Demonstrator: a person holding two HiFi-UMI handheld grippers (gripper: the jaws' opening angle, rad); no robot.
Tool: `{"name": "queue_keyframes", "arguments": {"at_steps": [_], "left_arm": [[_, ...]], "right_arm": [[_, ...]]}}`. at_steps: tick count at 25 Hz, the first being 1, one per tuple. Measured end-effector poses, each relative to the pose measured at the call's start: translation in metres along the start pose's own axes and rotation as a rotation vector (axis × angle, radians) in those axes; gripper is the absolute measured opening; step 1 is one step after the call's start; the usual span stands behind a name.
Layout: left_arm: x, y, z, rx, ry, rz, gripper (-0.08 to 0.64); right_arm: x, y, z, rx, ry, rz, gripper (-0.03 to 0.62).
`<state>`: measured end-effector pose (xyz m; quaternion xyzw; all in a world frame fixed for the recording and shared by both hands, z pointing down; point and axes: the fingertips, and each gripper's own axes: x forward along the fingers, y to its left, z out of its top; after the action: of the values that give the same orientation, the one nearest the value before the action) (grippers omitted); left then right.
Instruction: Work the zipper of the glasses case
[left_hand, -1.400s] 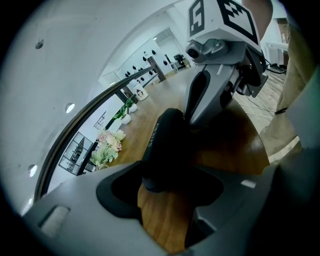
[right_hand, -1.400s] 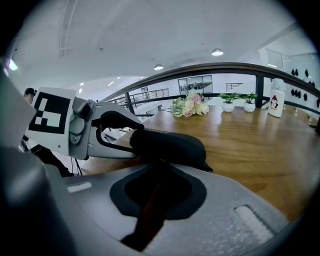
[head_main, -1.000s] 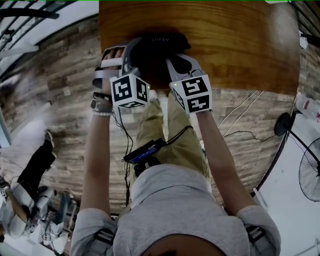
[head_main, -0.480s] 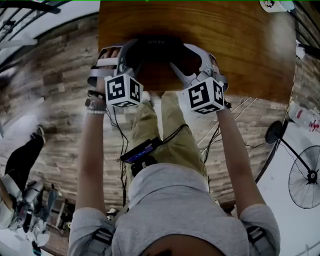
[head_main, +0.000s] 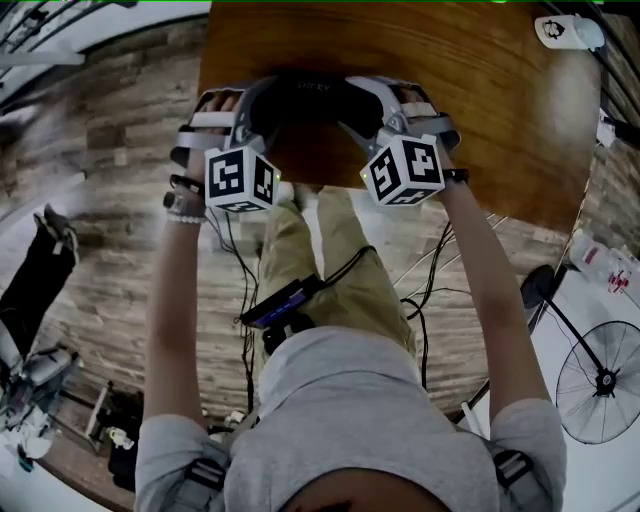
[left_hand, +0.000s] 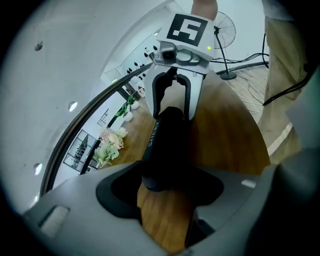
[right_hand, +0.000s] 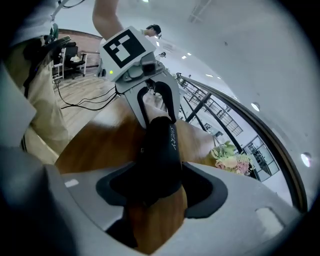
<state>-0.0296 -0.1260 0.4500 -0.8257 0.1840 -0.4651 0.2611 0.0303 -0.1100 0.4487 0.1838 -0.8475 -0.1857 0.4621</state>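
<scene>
Two grippers meet at the black glasses case, which lies on the wooden bench. The left gripper has its jaws clamped on one end; the right gripper jaws (just been opening) loosely straddle the other.

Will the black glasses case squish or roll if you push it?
Probably stiff: the glasses case holds its rounded shape with the left gripper closed on one end. Its curved sides might let it rock, but hardly roll away. Its matte cover looks grippy, so it likely won't slide far on the wooden table.
</scene>
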Motion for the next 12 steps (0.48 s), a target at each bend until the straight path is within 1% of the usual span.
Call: {"name": "queue_keyframes", "arguments": {"at_steps": [5, 7, 9, 12], "left_arm": [[0.003, 0.002, -0.004, -0.040, 0.044, 0.011, 0.258], [0.002, 0.002, -0.004, -0.084, 0.069, 0.017, 0.261], [-0.005, 0.003, -0.005, -0.173, 0.079, 0.043, 0.264], [-0.024, 0.006, -0.001, -0.365, 0.064, 0.095, 0.250]], "right_arm": [[0.004, -0.002, 0.002, 0.026, -0.039, 0.040, 0.261], [0.005, -0.002, 0.000, 0.024, -0.047, 0.056, 0.261], [0.006, -0.002, 0.000, 0.025, -0.053, 0.070, 0.261], [0.006, -0.002, 0.002, 0.039, -0.067, 0.085, 0.259]]}}
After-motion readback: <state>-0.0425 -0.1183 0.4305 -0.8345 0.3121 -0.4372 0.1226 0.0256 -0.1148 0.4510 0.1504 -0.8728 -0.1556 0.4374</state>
